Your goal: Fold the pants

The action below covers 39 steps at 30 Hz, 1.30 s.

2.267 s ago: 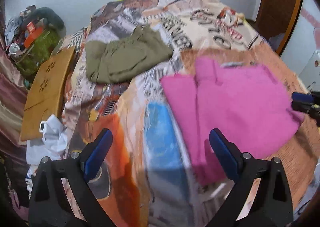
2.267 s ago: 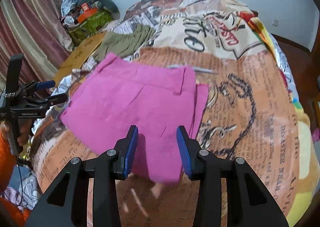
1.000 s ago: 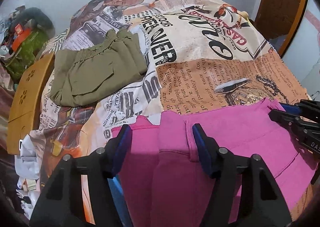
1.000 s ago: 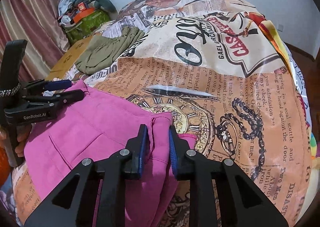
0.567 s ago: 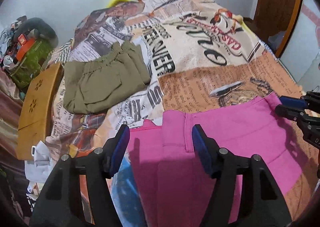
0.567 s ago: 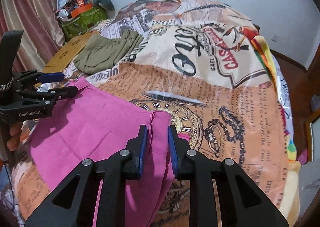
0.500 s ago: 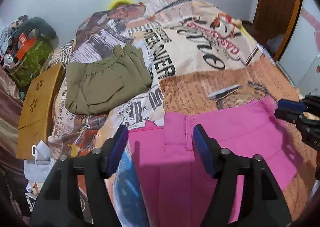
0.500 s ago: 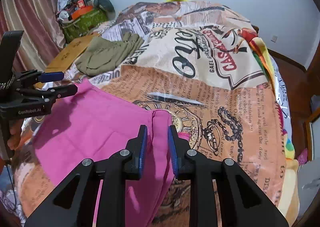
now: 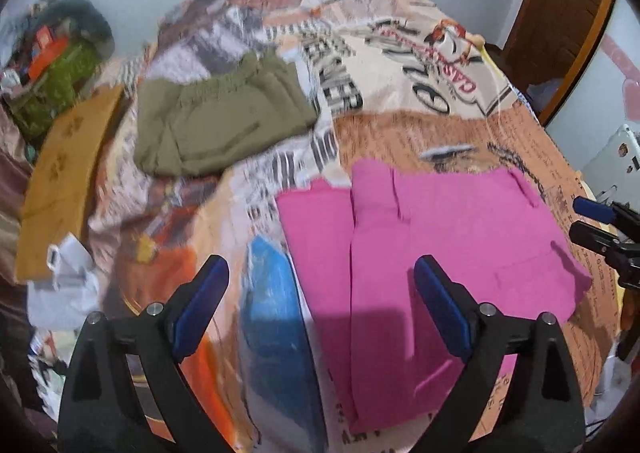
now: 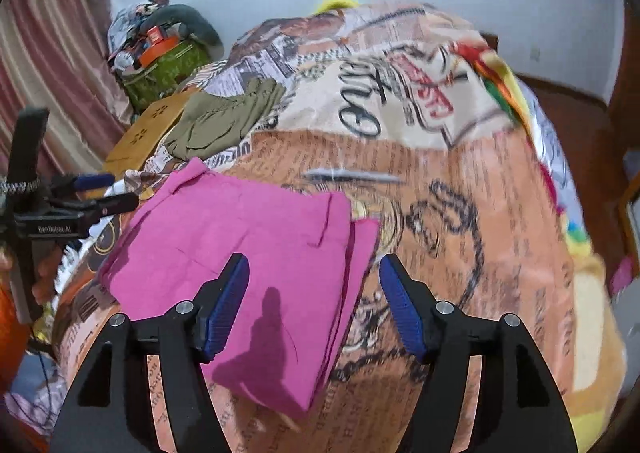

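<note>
The pink pants (image 9: 440,237) lie folded flat on the printed bedspread (image 9: 400,65), free of both grippers. My left gripper (image 9: 320,305) hovers above their left edge, its jaws opening wide with nothing pressed between them. In the right wrist view the pink pants (image 10: 240,237) lie below my right gripper (image 10: 314,305), whose jaws are opening and grip nothing. The left gripper (image 10: 108,193) shows at the left of that view, and the right gripper (image 9: 592,221) at the right edge of the left wrist view.
Folded olive-green pants (image 9: 216,121) lie further back on the bed. A wooden board (image 9: 60,181) leans at the bed's left side, with a green bag (image 10: 164,65) of clutter and a curtain (image 10: 48,53) behind. A wooden door (image 9: 560,13) stands at the far right.
Both grippers let go of the pink pants' waistband, opened wide and rose back. The pants now lie flat on the bed.
</note>
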Tool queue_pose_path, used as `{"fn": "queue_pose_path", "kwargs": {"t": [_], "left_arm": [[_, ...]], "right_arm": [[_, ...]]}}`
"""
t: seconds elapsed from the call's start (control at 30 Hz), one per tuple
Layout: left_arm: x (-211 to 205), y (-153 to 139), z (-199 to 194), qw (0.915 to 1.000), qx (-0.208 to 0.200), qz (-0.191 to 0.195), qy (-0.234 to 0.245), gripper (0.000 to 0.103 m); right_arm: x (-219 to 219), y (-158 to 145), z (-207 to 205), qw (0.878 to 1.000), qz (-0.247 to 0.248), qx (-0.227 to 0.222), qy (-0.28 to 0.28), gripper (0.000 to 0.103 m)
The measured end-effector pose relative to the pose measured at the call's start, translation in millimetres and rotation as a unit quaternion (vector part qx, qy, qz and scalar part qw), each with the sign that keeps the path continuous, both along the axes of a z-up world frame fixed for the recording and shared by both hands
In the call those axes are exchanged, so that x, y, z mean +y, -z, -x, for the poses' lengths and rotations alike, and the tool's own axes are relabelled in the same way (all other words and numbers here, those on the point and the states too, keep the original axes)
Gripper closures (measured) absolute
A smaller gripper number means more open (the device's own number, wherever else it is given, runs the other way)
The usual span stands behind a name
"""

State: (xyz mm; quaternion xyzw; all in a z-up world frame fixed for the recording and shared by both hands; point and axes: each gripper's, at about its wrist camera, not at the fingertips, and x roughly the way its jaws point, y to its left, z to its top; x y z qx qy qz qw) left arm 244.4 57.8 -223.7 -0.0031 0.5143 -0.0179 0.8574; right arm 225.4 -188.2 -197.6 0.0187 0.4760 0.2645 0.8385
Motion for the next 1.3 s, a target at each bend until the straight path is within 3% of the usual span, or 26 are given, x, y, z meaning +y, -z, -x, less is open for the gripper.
{"fn": "queue_pose_path", "kwargs": {"t": [0.13,0.4,0.63,0.7,0.9,1.07,1.3], "left_arm": [[0.5,16.0,-0.2,0.9994,0.029,0.02,0.008,0.008],[-2.5,27.0,-8.8,0.997,0.042,0.06,0.027,0.008],[11.1,40.3,-21.4,0.9881,0.071,0.136,0.015,0.01],[10.2,40.1,-22.8,0.9875,0.067,0.142,0.012,0.019],[-2.8,32.4,-25.2,0.9895,0.052,0.132,0.028,0.048],[-0.5,30.8,-24.4,0.9886,0.056,0.138,0.019,0.058],[0.5,23.3,-11.7,0.9901,0.045,0.132,0.014,0.075]], "right_arm": [[-1.6,21.8,-0.8,1.0,0.013,0.026,0.005,0.039],[-4.3,35.3,-6.0,0.998,-0.028,0.053,0.007,0.039],[1.5,39.4,-7.8,0.998,-0.043,0.054,-0.004,0.037],[2.8,39.9,-9.3,0.997,-0.046,0.054,-0.006,0.037],[9.7,39.1,-12.6,0.997,-0.051,0.053,-0.024,0.055],[8.1,37.5,-14.9,0.997,-0.057,0.05,-0.018,0.08],[8.1,24.1,-10.2,0.998,-0.06,0.02,-0.02,0.09]]}}
